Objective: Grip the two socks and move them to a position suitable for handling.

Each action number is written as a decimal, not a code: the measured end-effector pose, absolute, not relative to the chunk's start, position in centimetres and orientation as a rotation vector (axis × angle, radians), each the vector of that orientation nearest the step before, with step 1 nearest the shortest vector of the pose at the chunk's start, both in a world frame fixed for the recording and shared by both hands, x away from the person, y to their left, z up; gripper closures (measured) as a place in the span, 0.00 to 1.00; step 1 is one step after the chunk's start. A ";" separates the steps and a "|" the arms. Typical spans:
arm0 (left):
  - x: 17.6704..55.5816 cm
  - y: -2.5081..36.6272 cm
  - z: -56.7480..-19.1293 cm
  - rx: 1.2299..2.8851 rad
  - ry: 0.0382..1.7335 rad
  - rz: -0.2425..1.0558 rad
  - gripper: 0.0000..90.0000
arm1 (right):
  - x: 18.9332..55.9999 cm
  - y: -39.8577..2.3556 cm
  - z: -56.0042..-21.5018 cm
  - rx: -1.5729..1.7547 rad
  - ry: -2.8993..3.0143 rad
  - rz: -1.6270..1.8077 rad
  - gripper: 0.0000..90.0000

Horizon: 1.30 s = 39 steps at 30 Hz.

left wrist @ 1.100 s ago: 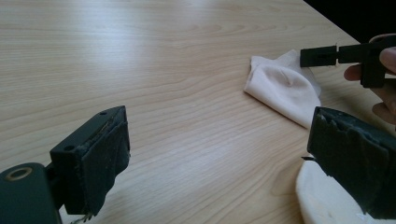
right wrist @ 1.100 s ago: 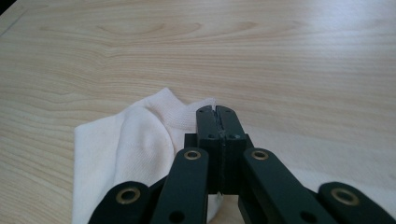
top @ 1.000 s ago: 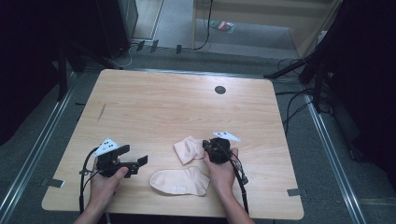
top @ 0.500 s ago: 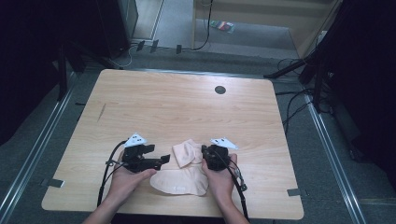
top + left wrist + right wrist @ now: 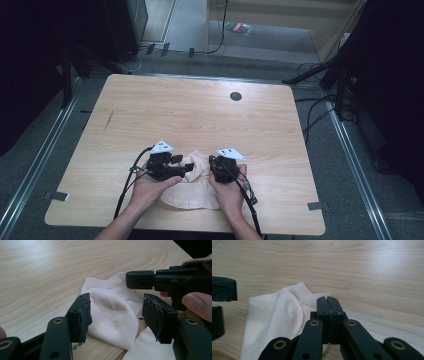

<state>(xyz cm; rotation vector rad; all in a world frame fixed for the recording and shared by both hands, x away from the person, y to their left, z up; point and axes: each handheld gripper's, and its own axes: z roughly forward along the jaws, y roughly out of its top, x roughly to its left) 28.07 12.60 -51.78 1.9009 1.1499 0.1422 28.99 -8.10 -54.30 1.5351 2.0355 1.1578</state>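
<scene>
Pale sock point(image 5: 112, 315) bunched on the worktop point(image 5: 200, 115): our right gripper point(image 5: 329, 302) pinches it still while our left gripper point(image 5: 115, 312), half-open, has just been closing around its fold

High view above near edge, looking forward and down over table point(image 5: 200, 115); both gripper views low, close, along own jaws; all share sock point(image 5: 197, 167)
</scene>
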 end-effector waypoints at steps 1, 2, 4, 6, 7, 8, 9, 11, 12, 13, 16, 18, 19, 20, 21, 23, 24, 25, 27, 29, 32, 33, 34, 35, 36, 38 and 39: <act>28.2 12.3 -51.8 1.912 1.153 0.153 0.45 | 29.0 -8.1 -54.3 1.534 2.035 1.156 1.00; 28.3 12.1 -51.9 1.917 1.157 0.157 0.44 | 29.0 -8.1 -54.3 1.530 2.037 1.156 1.00; 28.7 11.5 -52.3 1.942 1.177 0.158 0.41 | 29.0 -8.0 -54.3 1.530 2.035 1.156 1.00; 28.9 11.1 -52.7 1.964 1.190 0.157 0.42 | 29.0 -8.0 -54.3 1.527 2.038 1.155 1.00; 28.9 10.8 -52.9 1.980 1.196 0.164 0.42 | 29.0 -8.0 -54.3 1.524 2.039 1.155 1.00; 29.0 10.5 -53.2 2.005 1.201 0.176 0.43 | 29.0 -8.0 -54.3 1.528 2.038 1.158 1.00; 29.0 10.3 -53.4 2.015 1.209 0.176 0.44 | 29.0 -8.0 -54.3 1.525 2.041 1.158 1.00; 28.9 9.8 -53.7 2.033 1.216 0.216 0.46 | 28.9 -8.0 -54.3 1.512 2.046 1.159 1.00; 28.9 9.7 -53.6 2.033 1.219 0.223 0.49 | 28.9 -7.9 -54.3 1.514 2.047 1.157 1.00; 28.9 9.6 -53.6 2.032 1.219 0.225 0.53 | 28.9 -7.9 -54.3 1.513 2.048 1.155 1.00; 28.9 9.8 -53.5 2.026 1.224 0.234 0.75 | 28.8 -7.9 -54.3 1.499 2.053 1.152 1.00; 28.9 10.0 -53.4 2.013 1.220 0.241 0.89 | 28.8 -7.9 -54.3 1.497 2.052 1.155 1.00; 28.9 10.3 -53.3 2.005 1.213 0.234 0.94 | 28.8 -8.0 -54.3 1.497 2.051 1.156 1.00; 28.9 10.5 -53.1 1.994 1.210 0.229 0.96 | 28.8 -8.0 -54.2 1.495 2.049 1.156 1.00; 28.8 10.9 -53.0 1.974 1.205 0.236 0.97 | 28.8 -8.1 -54.2 1.497 2.046 1.155 1.00; 28.6 11.6 -52.7 1.938 1.200 0.240 0.98 | 28.8 -8.3 -54.2 1.495 2.038 1.156 1.00; 28.5 12.0 -52.6 1.923 1.200 0.248 0.98 | 28.9 -8.4 -54.1 1.492 2.033 1.156 1.00; 28.5 12.5 -52.4 1.908 1.205 0.254 0.98 | 28.8 -8.5 -54.1 1.500 2.028 1.157 1.00; 28.4 13.6 -52.3 1.876 1.215 0.260 0.97 | 28.8 -8.7 -54.1 1.503 2.013 1.160 1.00; 28.2 14.6 -52.2 1.856 1.229 0.259 0.93 | 28.9 -8.9 -54.1 1.500 2.015 1.158 1.00; 27.8 16.0 -52.4 1.844 1.257 0.266 0.88 | 28.8 -8.9 -54.2 1.519 2.010 1.161 1.00; 27.7 16.3 -52.5 1.841 1.261 0.261 0.86 | 28.8 -9.0 -54.2 1.520 2.010 1.158 1.00; 27.6 16.7 -52.6 1.832 1.272 0.260 0.83 | 28.8 -9.0 -54.2 1.514 2.011 1.157 1.00; 27.4 17.2 -52.7 1.832 1.280 0.255 0.81 | 28.8 -9.1 -54.2 1.517 2.009 1.160 1.00; 27.3 17.6 -52.8 1.824 1.294 0.260 0.79 | 28.7 -9.2 -54.2 1.524 2.010 1.158 1.00; 27.1 18.5 -53.0 1.799 1.325 0.265 0.74 | 28.7 -9.3 -54.2 1.523 2.013 1.160 1.00; 27.0 19.0 -53.0 1.771 1.346 0.270 0.70 | 28.6 -9.4 -54.2 1.532 2.010 1.164 1.00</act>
